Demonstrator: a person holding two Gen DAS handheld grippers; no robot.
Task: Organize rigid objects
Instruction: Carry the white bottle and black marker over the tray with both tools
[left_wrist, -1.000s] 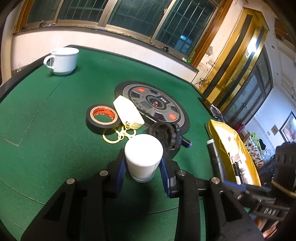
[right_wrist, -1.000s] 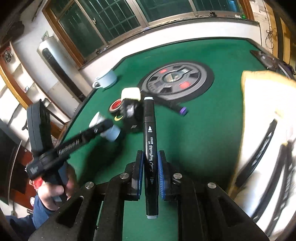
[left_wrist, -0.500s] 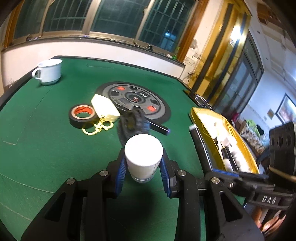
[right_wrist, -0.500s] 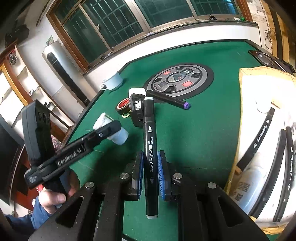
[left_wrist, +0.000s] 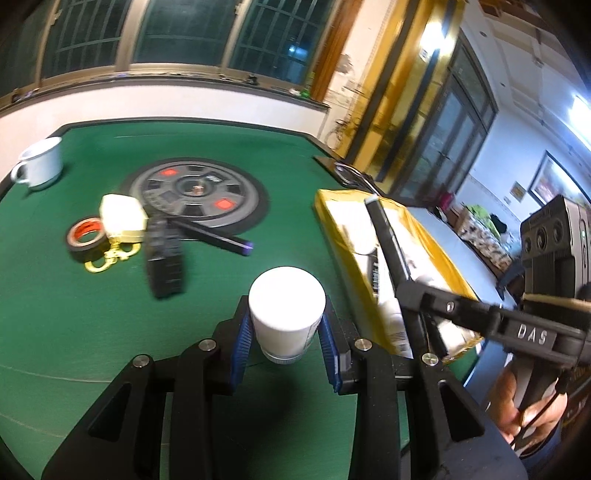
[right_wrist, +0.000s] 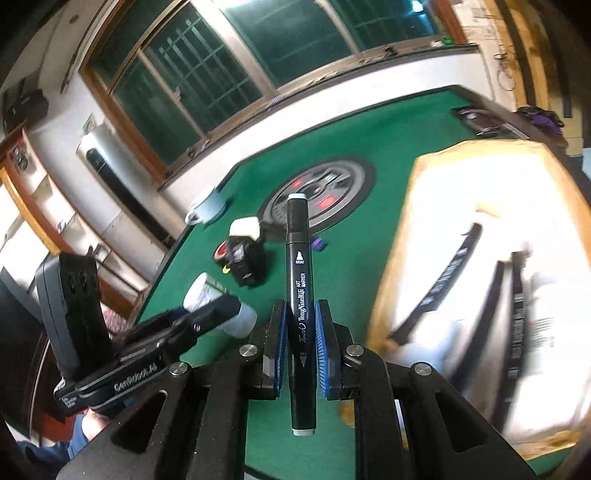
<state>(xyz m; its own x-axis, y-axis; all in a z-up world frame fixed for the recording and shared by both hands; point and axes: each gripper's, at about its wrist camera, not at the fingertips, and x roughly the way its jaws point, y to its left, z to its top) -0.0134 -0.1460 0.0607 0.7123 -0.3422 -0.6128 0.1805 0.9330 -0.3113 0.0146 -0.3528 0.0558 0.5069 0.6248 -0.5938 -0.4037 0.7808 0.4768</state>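
Note:
My left gripper (left_wrist: 286, 332) is shut on a white plastic bottle (left_wrist: 286, 314), held upright above the green table. My right gripper (right_wrist: 301, 347) is shut on a black art marker (right_wrist: 300, 295) that points forward along its fingers. A yellow tray (left_wrist: 330, 210) with black markers and white items lies at the table's right side. In the left wrist view the held marker (left_wrist: 388, 240) hangs over this tray. In the right wrist view the tray's rim (right_wrist: 397, 258) is just right of the marker, and the left gripper (right_wrist: 221, 314) with the bottle (right_wrist: 199, 291) sits to its left.
On the felt lie a white mug (left_wrist: 40, 162), a black tape roll (left_wrist: 83, 240), a cream box (left_wrist: 122, 218) with gold rings, a black block (left_wrist: 164, 262), a purple-capped marker (left_wrist: 218, 240) and a round grey disc (left_wrist: 195, 195). A hand (left_wrist: 517, 402) grips the right tool.
Both grippers have swung to the right towards the yellow tray, each keeping its load. The loose items now sit further left in the left wrist view.

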